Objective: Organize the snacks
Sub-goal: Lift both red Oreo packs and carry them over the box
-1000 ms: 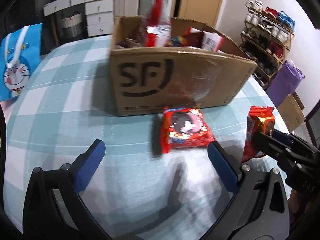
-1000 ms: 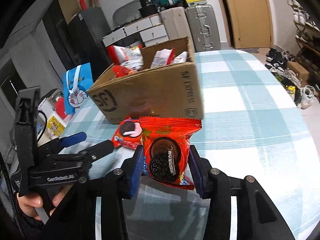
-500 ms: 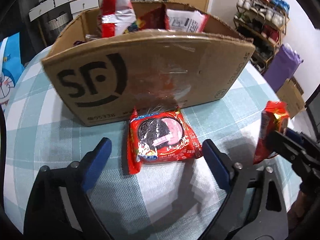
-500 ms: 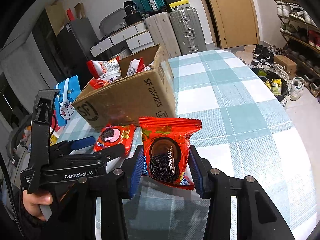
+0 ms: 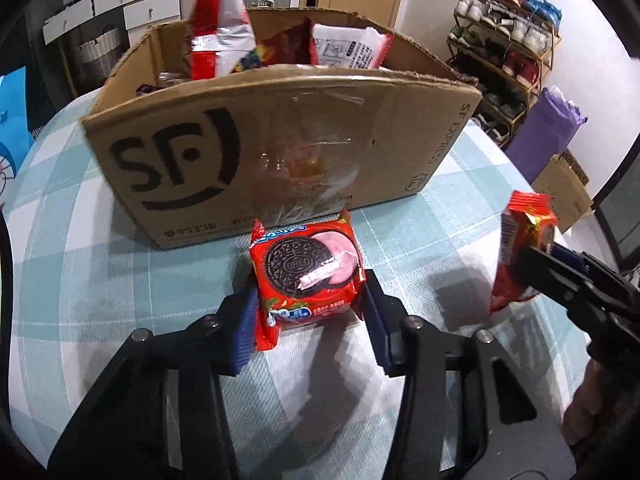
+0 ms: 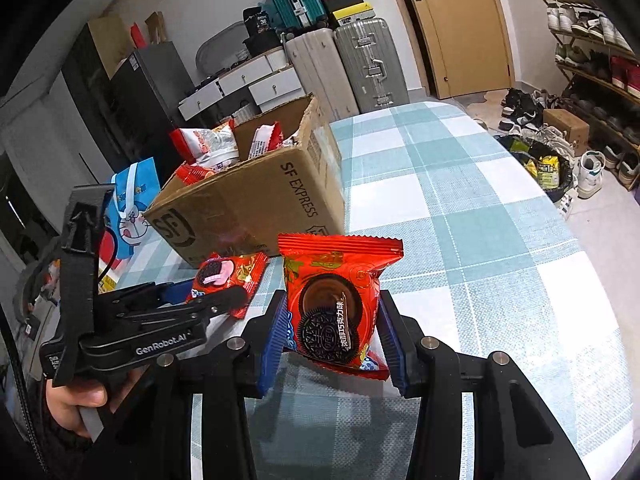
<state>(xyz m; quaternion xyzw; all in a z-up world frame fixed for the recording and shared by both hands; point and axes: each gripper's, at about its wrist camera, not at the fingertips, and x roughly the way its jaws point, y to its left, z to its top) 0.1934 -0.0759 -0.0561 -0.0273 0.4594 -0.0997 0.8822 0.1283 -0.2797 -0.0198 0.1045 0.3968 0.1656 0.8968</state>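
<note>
My left gripper (image 5: 308, 312) is shut on a red strawberry Oreo pack (image 5: 306, 272) lying on the checked tablecloth just in front of the SF cardboard box (image 5: 280, 148). The pack (image 6: 226, 276) and the left gripper (image 6: 208, 300) also show in the right wrist view. My right gripper (image 6: 334, 340) is shut on a red chocolate Oreo pack (image 6: 336, 304) and holds it upright above the table, to the right of the box (image 6: 256, 200). That pack also shows in the left wrist view (image 5: 524, 248). The box holds several snack bags (image 5: 218, 36).
The round table (image 6: 460, 216) has a teal and white checked cloth. A blue Doraemon bag (image 6: 132, 208) stands at its left edge. Suitcases (image 6: 368, 64), drawers and a shoe rack (image 5: 508, 44) stand beyond the table.
My left gripper moved forward and closed on the strawberry Oreo pack in front of the box. My right gripper kept its pack and drifted slightly away from the box.
</note>
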